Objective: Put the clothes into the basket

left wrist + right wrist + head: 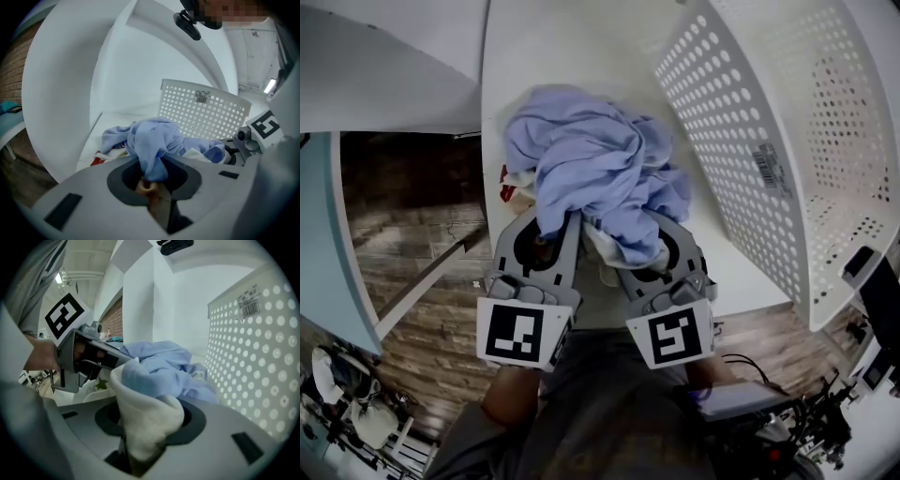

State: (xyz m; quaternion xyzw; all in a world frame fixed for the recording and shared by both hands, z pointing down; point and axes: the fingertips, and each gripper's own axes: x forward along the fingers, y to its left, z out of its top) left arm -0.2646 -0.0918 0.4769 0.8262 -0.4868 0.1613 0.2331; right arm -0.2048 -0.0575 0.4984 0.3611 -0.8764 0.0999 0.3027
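Left gripper [546, 234]: jaws pressed together on a fold of the light-blue garment [586, 155], which bunches down into the throat.

Right gripper [645, 251]: jaws pinching a thick wad of white fabric [145, 420] from under the blue layer.

The two tools sit side by side at 6 o'clock of the clothes [600, 178]. They bite the near edge at two points, likely so the whole heap comes up as one bundle and not piece by piece.

The clothes lie heaped on the white table [553, 56], none of them in the basket yet.

Basket [769, 122]: white, perforated, at 3 o'clock of the pile and just beside it. A barcode label [772, 169] sits on the wall facing the heap.

That wall stands between the cloth and the inside, so the bundle probably has to go up and over the rim.

A red scrap [504, 183] pokes out at 9 o'clock of the heap and is not gripped. Loose ends like this may trail behind or drop.

Table edge and wood floor [422, 291] are at 8 o'clock.
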